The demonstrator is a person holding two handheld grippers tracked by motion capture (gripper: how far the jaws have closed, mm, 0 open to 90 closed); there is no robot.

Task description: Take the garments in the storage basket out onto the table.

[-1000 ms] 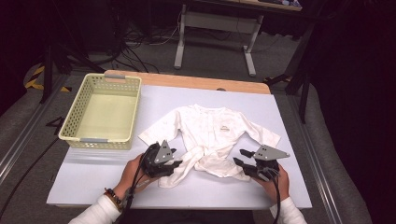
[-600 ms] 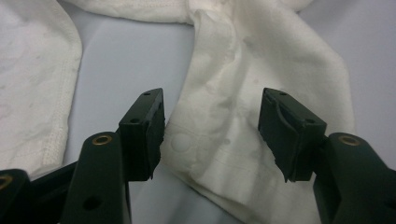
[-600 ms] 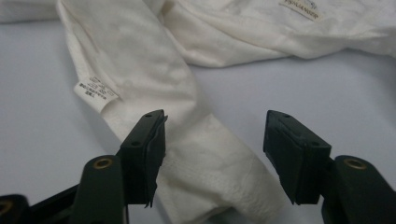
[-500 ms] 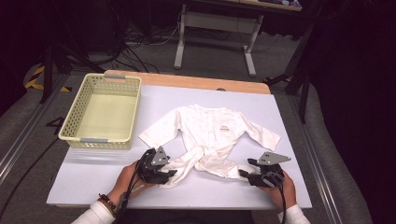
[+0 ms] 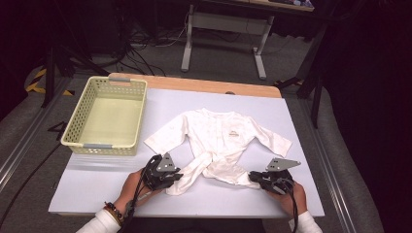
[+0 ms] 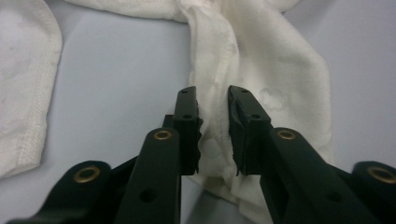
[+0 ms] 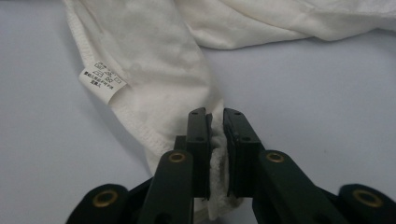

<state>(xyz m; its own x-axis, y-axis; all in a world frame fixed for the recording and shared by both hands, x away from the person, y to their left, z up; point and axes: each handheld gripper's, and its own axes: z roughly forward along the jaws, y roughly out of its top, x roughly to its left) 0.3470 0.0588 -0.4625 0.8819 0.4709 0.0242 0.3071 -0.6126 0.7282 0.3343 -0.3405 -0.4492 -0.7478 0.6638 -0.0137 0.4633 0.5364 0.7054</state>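
A white baby garment (image 5: 218,141) lies flat on the white table sheet (image 5: 92,189), sleeves spread, its two legs crossed toward the front edge. My left gripper (image 5: 179,177) sits at the end of the leg that points front-left. Its jaws have just been closing, and in the left gripper view (image 6: 213,99) bunched cloth (image 6: 261,70) is pinched between them. My right gripper (image 5: 253,176) is at the other leg's end on the right. Its jaws have just been closing too and clamp a fold of cloth (image 7: 154,60) near a care label (image 7: 99,82).
A pale yellow plastic basket (image 5: 104,145) stands at the left of the table, beside the garment's sleeve. A wooden table edge (image 5: 209,86) runs along the back. Dark floor, cables and a desk frame (image 5: 223,43) lie beyond.
Both grippers have slid toward the front edge, to the ends of the garment's legs, and their jaws have closed onto the cloth. The garment lies as before.
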